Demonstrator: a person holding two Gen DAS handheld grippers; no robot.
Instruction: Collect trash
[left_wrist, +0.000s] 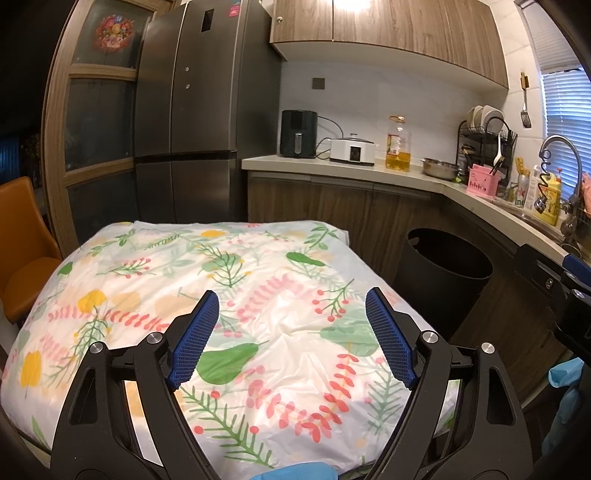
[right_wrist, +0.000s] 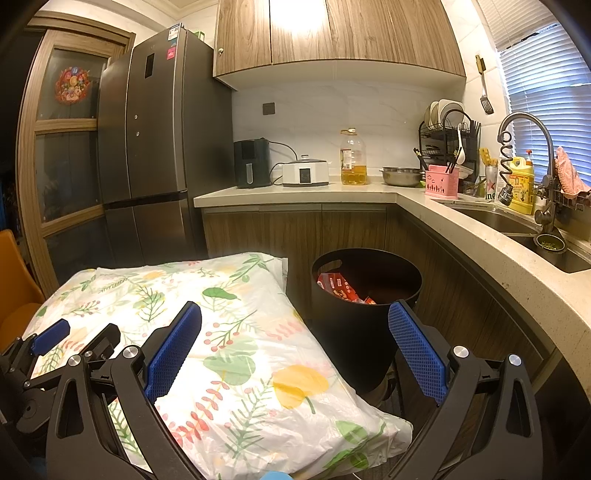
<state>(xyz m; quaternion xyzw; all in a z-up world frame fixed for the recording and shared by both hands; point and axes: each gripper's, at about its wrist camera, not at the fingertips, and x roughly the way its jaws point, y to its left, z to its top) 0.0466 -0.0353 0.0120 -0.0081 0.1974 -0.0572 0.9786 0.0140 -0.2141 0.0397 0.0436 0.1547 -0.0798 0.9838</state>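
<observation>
A black round trash bin (right_wrist: 351, 343) stands on the floor beside the table, against the cabinets. Red snack wrappers (right_wrist: 338, 286) lie inside it; in the left wrist view the bin (left_wrist: 443, 280) looks dark inside. The table wears a floral plastic cover (left_wrist: 266, 266) with no loose trash showing on it. My left gripper (left_wrist: 291, 295) hovers open over the cover, nothing between its blue pads. My right gripper (right_wrist: 295, 306) is open too, over the table's right edge (right_wrist: 369, 413) and facing the bin. One blue finger (right_wrist: 51, 336) of the left gripper shows at the lower left.
An L-shaped counter (right_wrist: 369, 192) carries an air fryer (right_wrist: 251, 162), a white cooker (right_wrist: 306, 171), an oil bottle (right_wrist: 353, 158), a steel bowl (right_wrist: 402, 176) and a dish rack (right_wrist: 448, 136). The sink (right_wrist: 517, 221) lies right, the fridge (right_wrist: 155, 122) behind, an orange chair (left_wrist: 26, 236) left.
</observation>
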